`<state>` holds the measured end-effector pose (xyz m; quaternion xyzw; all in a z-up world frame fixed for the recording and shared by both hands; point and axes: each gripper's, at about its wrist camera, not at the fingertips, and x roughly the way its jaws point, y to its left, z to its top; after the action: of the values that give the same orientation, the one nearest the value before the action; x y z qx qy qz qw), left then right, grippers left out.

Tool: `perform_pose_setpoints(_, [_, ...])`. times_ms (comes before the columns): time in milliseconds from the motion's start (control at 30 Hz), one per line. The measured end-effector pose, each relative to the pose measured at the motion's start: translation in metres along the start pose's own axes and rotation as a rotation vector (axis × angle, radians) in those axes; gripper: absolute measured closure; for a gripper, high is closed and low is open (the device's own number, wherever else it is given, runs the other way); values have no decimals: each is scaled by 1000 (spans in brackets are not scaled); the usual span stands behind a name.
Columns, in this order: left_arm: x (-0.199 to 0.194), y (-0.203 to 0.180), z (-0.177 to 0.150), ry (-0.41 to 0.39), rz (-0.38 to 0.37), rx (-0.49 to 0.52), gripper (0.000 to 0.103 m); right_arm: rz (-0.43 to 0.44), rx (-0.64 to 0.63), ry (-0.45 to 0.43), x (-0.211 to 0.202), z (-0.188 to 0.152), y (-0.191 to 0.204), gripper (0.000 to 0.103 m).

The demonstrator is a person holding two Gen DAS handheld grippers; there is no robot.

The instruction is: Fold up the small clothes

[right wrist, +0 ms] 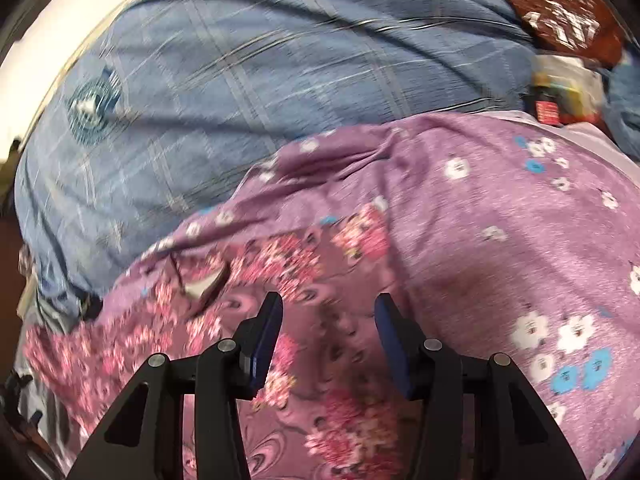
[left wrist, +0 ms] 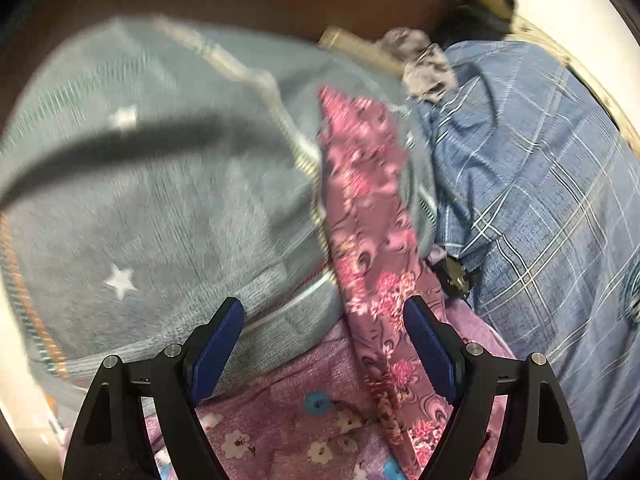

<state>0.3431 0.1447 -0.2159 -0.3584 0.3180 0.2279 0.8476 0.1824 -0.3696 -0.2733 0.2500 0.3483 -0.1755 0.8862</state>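
Left wrist view: left gripper [left wrist: 324, 322] jaws wide, nothing gripped; pink floral garment [left wrist: 372, 208] runs as a folded strip between the pads, likely just let go after a fold. Grey star blanket [left wrist: 132, 200] lies left, blue plaid sheet [left wrist: 532, 184] right, crumpled grey cloth [left wrist: 424, 64] behind.

Right wrist view: right gripper [right wrist: 328, 308] about half open, empty, hovering over the garment [right wrist: 304, 264]. Purple flower sheet [right wrist: 500, 216] underneath; packets [right wrist: 560, 92] far right, clear of work.

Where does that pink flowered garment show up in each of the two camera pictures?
Left wrist view: the pink flowered garment runs as a narrow strip from centre to bottom, between the grey star blanket and the blue checked sheet.
Right wrist view: it fills the lower left.
Shared landmark: the blue checked sheet.
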Motion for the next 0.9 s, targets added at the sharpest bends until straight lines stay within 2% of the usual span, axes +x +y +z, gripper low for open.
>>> perform_pose_setpoints(100, [20,6,10,59,-56,-6,22,3,-35,1,1,-5,9,53])
perform_pose_setpoints(167, [37,9,20,94,-65,0,22,10,-36,8,4,-5,11,53])
perform_pose_setpoints(233, [46,4,25,111,-137,0,22,7,-38,12,6,-5,10,53])
perform_pose_setpoints(367, [67,5,41,102,-171,9,25,7,-32,22,10,-6,7,53])
perform_pose_setpoints(433, [75,-2,44,92,-166,40,52,11,-31,28,13,-6,6,55])
perform_pose_setpoints(467, [79,-6,43,90,-154,67,83,12,-34,33,14,-6,7,57])
perform_pose_setpoints(500, [84,-13,42,80,-122,118,99,14,-38,31,14,-7,7,66])
perform_pose_setpoints(533, [82,-21,40,44,-79,180,100,10,-46,23,13,-6,8,73])
perform_pose_setpoints(567, [77,-29,37,7,-67,220,101,2,-56,13,12,-6,8,82])
perform_pose_setpoints(667, [52,-67,22,-83,-109,387,101,8,-38,-29,3,-1,5,84])
perform_pose_setpoints(733, [29,-98,3,-123,-171,508,101,16,-13,-50,-4,3,0,84])
perform_pose_setpoints(800, [0,-132,-31,-145,-274,639,101,12,5,-73,-11,6,-6,84])
perform_pose_setpoints(900, [-40,-164,-88,-135,-427,831,101,8,38,-96,-20,10,-18,84])
